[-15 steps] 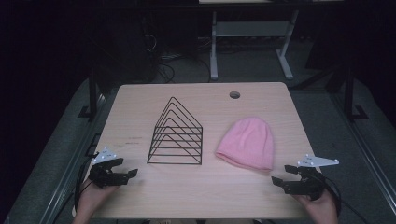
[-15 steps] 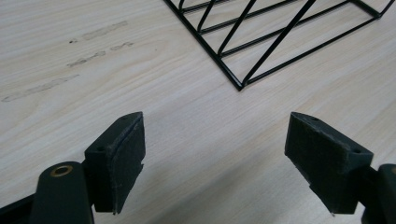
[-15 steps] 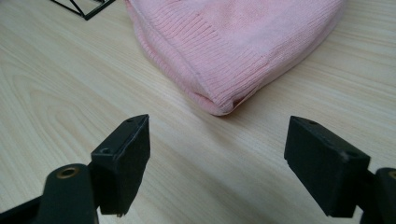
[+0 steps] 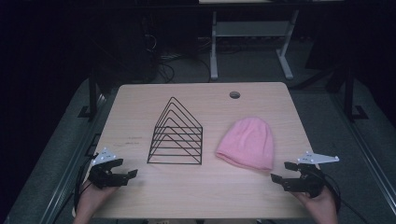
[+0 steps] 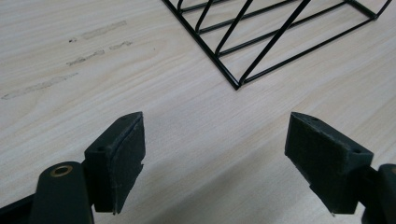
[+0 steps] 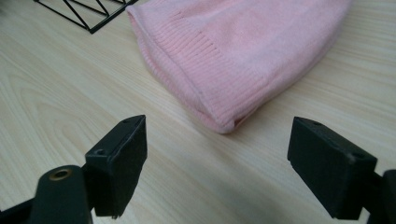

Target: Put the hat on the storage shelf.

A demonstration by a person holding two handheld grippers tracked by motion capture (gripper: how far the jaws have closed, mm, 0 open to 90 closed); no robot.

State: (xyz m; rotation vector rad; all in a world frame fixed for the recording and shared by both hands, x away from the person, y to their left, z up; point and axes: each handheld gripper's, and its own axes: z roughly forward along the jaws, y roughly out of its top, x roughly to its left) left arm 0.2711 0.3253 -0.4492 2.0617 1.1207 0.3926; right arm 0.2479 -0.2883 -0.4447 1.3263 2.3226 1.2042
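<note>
The black wire rack with triangular dividers [image 4: 176,135] stands upright on the light wood-grain tabletop [image 4: 196,196], ahead of and to the right of the left tool [image 4: 126,175]. Its slots hold nothing. In the left tool's own view, the near corner of the rack [image 5: 238,84] lies on the tabletop just ahead of the gap between the jaws, apart from both.

The pink knitted beanie [image 4: 246,143] lies flat on the tabletop just to the right of the rack, ahead of and to the left of the right tool [image 4: 282,173]. In the right tool's own view, the ribbed brim of the beanie [image 6: 219,88] faces the jaws and lies near them without touching.

Left tool: released, jaws spread wide, nothing between them. It is held in the person's left hand [image 4: 91,198] low over the near left part of the tabletop, jaws pointing right.

Right tool: released, jaws spread wide, nothing between them. It is held in the person's right hand [image 4: 320,203] at the near right edge of the tabletop, jaws pointing left toward the beanie.

The tabletop carries faint smudge marks [image 5: 70,60] ahead of the left tool and a round cable hole [image 4: 235,94] at the far edge. Beyond it the room is dark, with a grey floor, a white table frame [image 4: 252,42] and loose cables.
</note>
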